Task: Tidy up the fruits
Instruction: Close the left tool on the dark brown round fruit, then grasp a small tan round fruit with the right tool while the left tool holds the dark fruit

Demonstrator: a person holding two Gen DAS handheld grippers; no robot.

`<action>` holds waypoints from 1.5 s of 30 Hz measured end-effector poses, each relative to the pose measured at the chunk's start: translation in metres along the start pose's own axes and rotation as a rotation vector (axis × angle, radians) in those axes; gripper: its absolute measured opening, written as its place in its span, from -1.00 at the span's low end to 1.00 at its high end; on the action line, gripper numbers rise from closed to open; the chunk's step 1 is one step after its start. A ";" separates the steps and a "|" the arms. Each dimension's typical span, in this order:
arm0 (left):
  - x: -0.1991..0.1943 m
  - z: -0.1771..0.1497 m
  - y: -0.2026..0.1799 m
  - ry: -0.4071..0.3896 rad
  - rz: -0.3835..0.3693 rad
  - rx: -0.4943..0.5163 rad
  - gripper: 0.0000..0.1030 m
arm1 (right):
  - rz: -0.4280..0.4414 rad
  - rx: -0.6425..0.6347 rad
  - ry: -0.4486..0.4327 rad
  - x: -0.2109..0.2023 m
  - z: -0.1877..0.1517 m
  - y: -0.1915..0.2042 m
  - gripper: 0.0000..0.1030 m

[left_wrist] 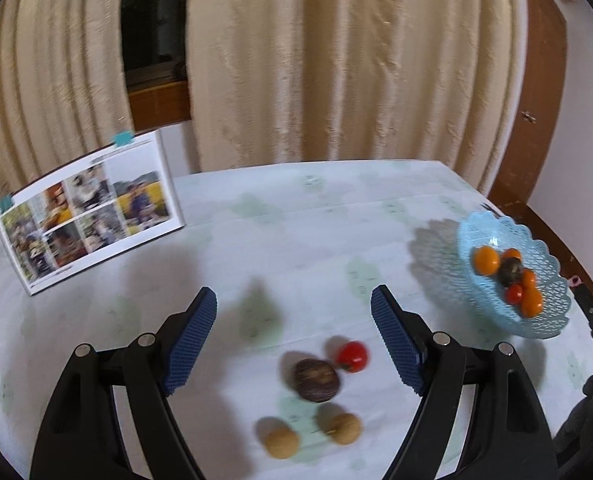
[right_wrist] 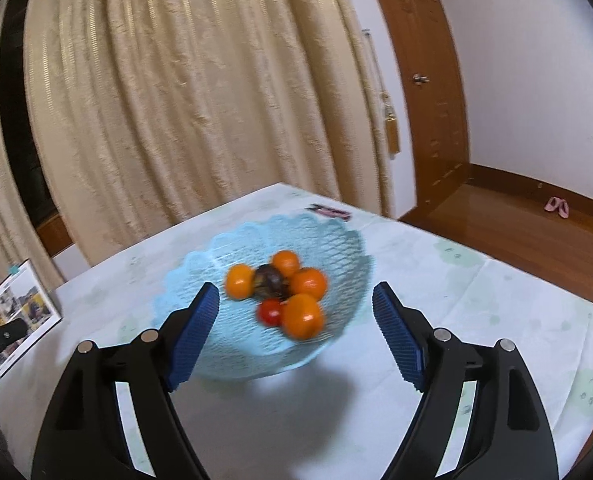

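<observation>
A cream curtain (left_wrist: 336, 60) hangs behind the table (left_wrist: 296, 216), where a photo calendar (left_wrist: 88, 208) stands at the left. The blue lattice basket (right_wrist: 336, 248) holds orange, red and dark fruits. The right gripper (right_wrist: 296, 304) hangs before it, fingers apart and empty. The left gripper (left_wrist: 294, 308), likewise spread and empty, hangs above a dark fruit (left_wrist: 316, 380), a red fruit (left_wrist: 352, 356) touching it, and two tan fruits (left_wrist: 282, 443).

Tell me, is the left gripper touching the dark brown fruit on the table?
Apart. The left wrist view shows the left gripper open, with the dark brown fruit lying on the tablecloth between the blue pads, clear cloth on both sides.
</observation>
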State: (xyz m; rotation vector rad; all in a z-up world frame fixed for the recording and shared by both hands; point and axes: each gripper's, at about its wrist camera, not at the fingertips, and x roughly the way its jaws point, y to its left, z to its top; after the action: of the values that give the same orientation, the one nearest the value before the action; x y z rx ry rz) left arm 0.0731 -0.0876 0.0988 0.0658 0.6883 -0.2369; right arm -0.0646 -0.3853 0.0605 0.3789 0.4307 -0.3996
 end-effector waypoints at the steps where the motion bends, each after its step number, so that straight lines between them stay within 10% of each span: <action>1: 0.001 -0.002 0.007 0.007 0.006 -0.011 0.54 | 0.012 -0.005 0.005 -0.001 -0.001 0.004 0.56; 23: 0.063 -0.047 -0.009 0.252 -0.092 0.069 0.54 | 0.237 -0.206 0.176 0.004 -0.035 0.075 0.57; 30: 0.074 -0.052 -0.007 0.281 -0.117 0.062 -0.03 | 0.298 -0.248 0.217 0.004 -0.042 0.089 0.57; 45: 0.017 -0.017 0.012 0.118 -0.093 0.023 -0.20 | 0.484 -0.302 0.385 0.006 -0.068 0.132 0.57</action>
State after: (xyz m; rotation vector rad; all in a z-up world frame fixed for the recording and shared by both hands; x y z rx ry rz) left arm 0.0779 -0.0773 0.0744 0.0698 0.8074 -0.3321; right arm -0.0229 -0.2449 0.0356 0.2519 0.7417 0.2152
